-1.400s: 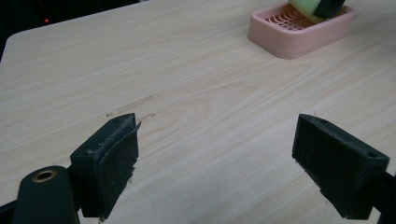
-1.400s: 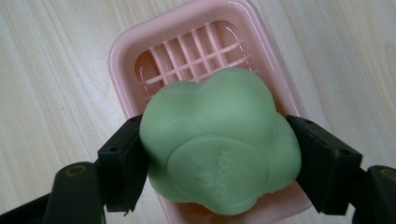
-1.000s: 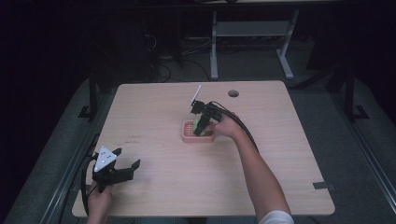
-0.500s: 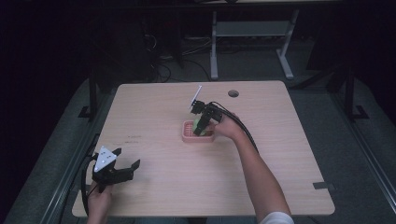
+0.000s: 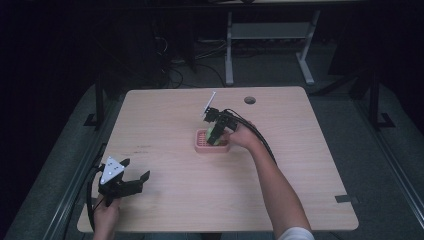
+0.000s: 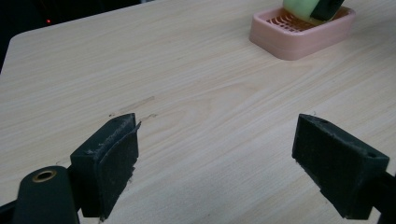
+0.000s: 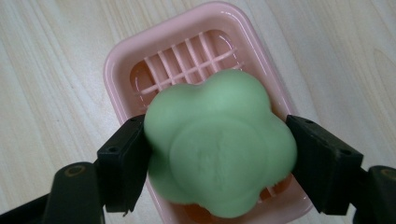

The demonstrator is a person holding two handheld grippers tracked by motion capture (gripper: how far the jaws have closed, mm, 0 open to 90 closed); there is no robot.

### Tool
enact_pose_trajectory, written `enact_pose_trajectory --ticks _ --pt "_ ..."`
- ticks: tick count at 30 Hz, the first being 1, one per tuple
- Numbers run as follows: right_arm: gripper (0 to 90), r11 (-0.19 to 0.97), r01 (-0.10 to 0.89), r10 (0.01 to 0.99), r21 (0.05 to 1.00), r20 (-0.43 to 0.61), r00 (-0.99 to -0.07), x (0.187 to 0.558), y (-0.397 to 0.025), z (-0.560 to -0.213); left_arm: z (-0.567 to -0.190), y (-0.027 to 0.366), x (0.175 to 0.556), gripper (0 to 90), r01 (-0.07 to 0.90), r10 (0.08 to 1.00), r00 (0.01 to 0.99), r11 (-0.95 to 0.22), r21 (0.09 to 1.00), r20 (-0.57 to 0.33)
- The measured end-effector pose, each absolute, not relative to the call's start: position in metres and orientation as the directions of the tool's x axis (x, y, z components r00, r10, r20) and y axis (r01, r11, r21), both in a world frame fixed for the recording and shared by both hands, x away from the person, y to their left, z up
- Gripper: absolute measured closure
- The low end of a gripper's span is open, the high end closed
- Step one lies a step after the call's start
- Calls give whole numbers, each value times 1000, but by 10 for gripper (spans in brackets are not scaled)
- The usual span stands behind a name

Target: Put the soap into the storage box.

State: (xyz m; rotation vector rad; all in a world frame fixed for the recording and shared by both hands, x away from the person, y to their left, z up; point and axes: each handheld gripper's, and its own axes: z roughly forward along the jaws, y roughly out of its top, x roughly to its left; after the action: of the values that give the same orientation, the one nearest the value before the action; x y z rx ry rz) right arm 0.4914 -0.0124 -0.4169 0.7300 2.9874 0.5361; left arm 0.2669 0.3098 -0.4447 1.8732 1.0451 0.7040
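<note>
While the right gripper (image 7: 219, 154) clamps the green flower-shaped soap (image 7: 219, 144) between its two pads, the soap sits directly over the pink soap dish (image 7: 121, 60), above the slatted drain grid. The right gripper view shows one jaw pressed against each side of the soap. Whether the soap underside already touches the grid cannot be told. In the high view the soap (image 5: 215, 134) and dish (image 5: 200, 146) lie near the middle of the wooden table (image 5: 300, 165).

Progress, as judged: the soap is positioned over the dish, so the carry appears complete or nearly so. Remaining steps are seating the soap on the grid, opening the jaws, and lifting clear. If the work is instead a pick-up, the grasp is made and the lift remains; the pictures do not settle which.

The left gripper (image 5: 120, 179) rests near the front left corner of the table with its jaws spread wide and nothing between them, well apart from the dish.

Clearance: the dish walls stand close beside the jaws, so opening room inside the rim is limited. Bare tabletop surrounds the dish on all sides. A round cable hole (image 5: 250, 100) lies near the far edge, well away from the work.
</note>
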Motion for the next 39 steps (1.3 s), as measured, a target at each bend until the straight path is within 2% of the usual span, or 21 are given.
enact_pose_trajectory --ticks 26,39 --pt "235 785 478 480 394 101 -871 483 -33 -403 -444 310 265 142 387 870 489 -281 878 63" --pt "234 769 471 483 432 88 -871 472 -51 -389 -444 310 264 142 381 871 486 -288 878 75"
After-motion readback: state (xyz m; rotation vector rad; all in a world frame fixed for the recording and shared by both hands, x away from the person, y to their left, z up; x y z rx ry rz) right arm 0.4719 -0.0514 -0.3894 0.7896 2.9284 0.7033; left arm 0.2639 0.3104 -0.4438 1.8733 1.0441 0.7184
